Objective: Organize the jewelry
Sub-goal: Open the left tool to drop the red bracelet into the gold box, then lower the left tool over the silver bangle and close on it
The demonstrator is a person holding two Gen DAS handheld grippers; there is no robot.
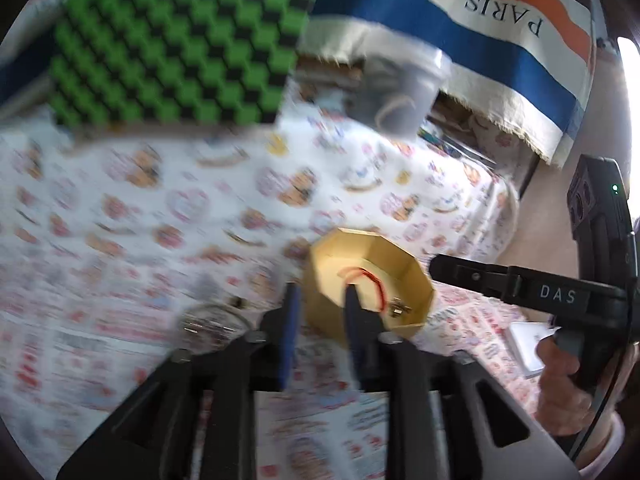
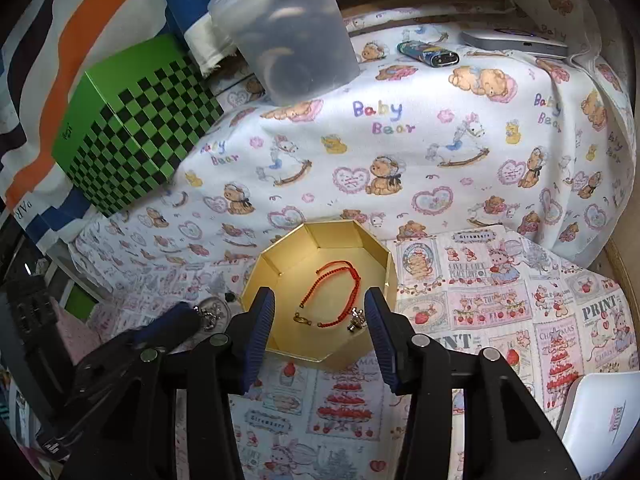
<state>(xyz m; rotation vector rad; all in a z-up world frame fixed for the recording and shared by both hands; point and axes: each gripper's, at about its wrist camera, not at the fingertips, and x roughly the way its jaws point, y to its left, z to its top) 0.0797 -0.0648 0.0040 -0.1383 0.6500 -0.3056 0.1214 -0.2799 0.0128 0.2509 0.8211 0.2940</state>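
Lying in the gold box (image 2: 352, 236): 1 red bracelet (image 2: 336, 292).

From my left wrist view everything is smeared by motion blur: the cloth's print is unreadable, and the glass dish (image 1: 212, 326) left of the gold box (image 1: 370, 280) shows only as a faint ring. My own finger (image 1: 354, 320) hides part of the red bracelet (image 1: 370, 280) inside that box. In the right wrist view, the white object (image 2: 604, 412) right of the box is cut off by the edge, and the frosted tub (image 2: 284, 32) behind the box holds dark contents I cannot make out.
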